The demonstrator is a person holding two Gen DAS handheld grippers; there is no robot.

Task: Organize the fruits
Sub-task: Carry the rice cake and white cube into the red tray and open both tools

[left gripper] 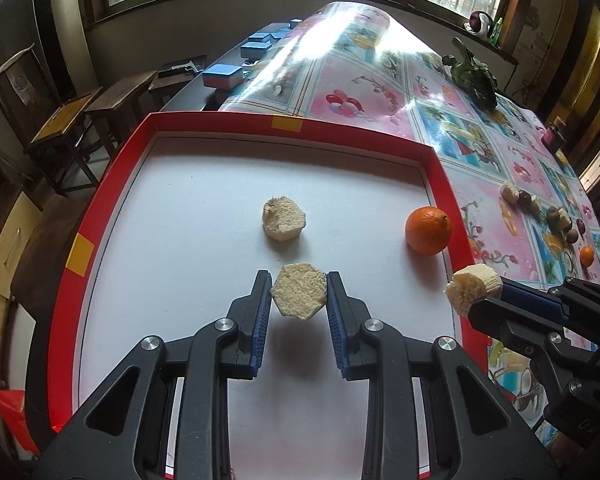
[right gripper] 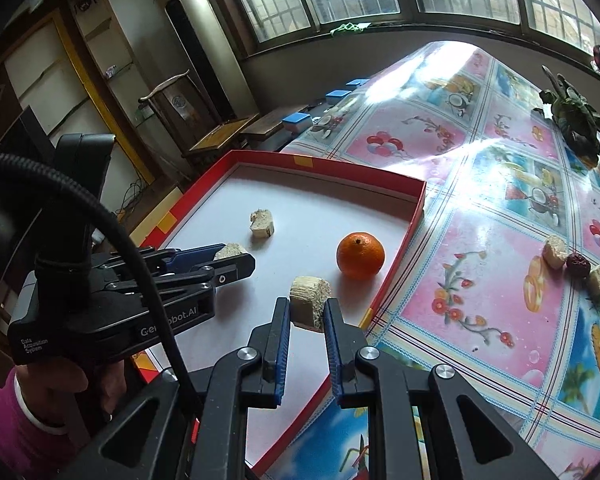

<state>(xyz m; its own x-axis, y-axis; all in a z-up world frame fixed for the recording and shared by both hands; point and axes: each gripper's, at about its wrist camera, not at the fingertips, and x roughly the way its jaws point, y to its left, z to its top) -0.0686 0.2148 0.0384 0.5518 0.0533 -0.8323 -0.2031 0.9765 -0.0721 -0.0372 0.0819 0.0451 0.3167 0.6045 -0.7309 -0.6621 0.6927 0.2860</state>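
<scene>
A red-walled tray (left gripper: 440, 168) (right gripper: 404, 232) with a white floor holds an orange (left gripper: 427, 230) (right gripper: 360, 255) near its right wall and a pale fibrous chunk (left gripper: 283, 218) (right gripper: 262, 222) in the middle. My left gripper (left gripper: 299, 295) (right gripper: 236, 258) is shut on a second pale chunk (left gripper: 299, 296) (right gripper: 230, 250), held above the tray floor. My right gripper (right gripper: 307, 307) (left gripper: 478, 294) is shut on a third pale chunk (right gripper: 309, 300) (left gripper: 473, 287) over the tray's right wall.
On the flowered tablecloth (right gripper: 480, 240) right of the tray lie more pale chunks (right gripper: 555, 251), dark red fruits (right gripper: 579, 265) and a small orange (left gripper: 586, 256). Leafy greens (left gripper: 474, 74) lie far back. Blue boxes (left gripper: 222, 75) and wooden stools (left gripper: 64, 120) stand beyond the table's left edge.
</scene>
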